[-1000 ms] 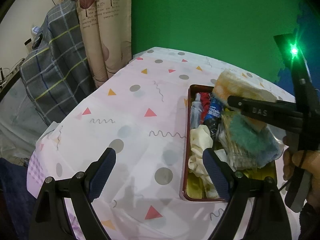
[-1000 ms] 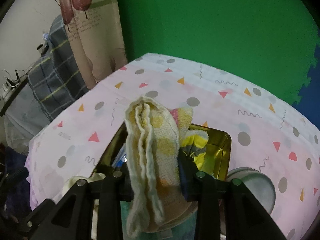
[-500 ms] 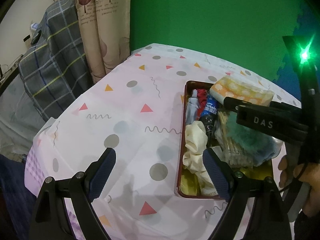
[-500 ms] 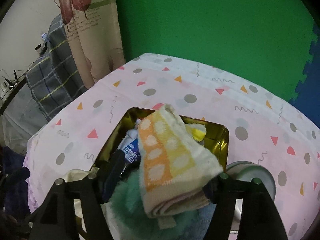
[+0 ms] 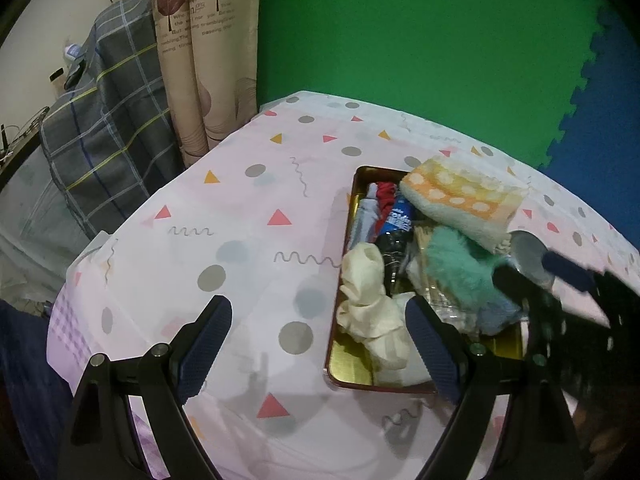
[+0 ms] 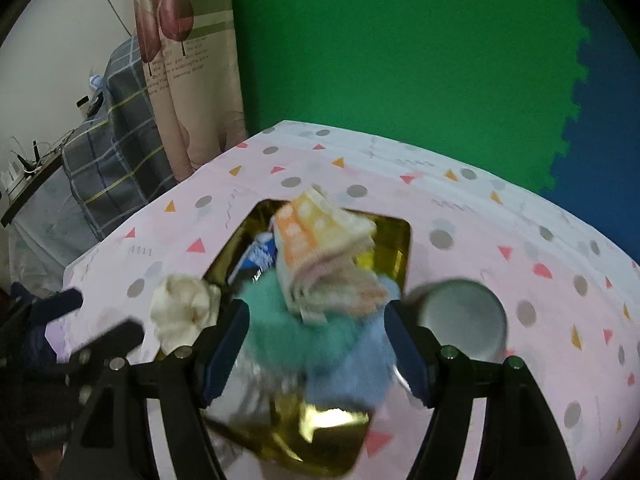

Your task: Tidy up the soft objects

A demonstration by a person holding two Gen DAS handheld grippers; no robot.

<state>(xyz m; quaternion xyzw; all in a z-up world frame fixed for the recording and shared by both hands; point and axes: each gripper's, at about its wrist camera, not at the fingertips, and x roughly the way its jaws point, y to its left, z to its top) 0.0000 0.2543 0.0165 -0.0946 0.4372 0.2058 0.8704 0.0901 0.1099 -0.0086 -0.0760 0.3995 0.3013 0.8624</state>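
The towel (image 5: 460,200) (image 6: 320,236), orange and yellow with white dots, lies on top of the pile in the tin (image 5: 340,372) (image 6: 400,240), at the tin's far end, resting on the teal fluffy cloth (image 5: 456,268) (image 6: 296,320). The right gripper (image 6: 316,344) stands wide open with nothing between its fingers; the towel sits just beyond its tips. The left gripper (image 5: 320,344) is also wide open and empty, over the tin's near left edge, beside the cream cloth (image 5: 368,300) (image 6: 184,308).
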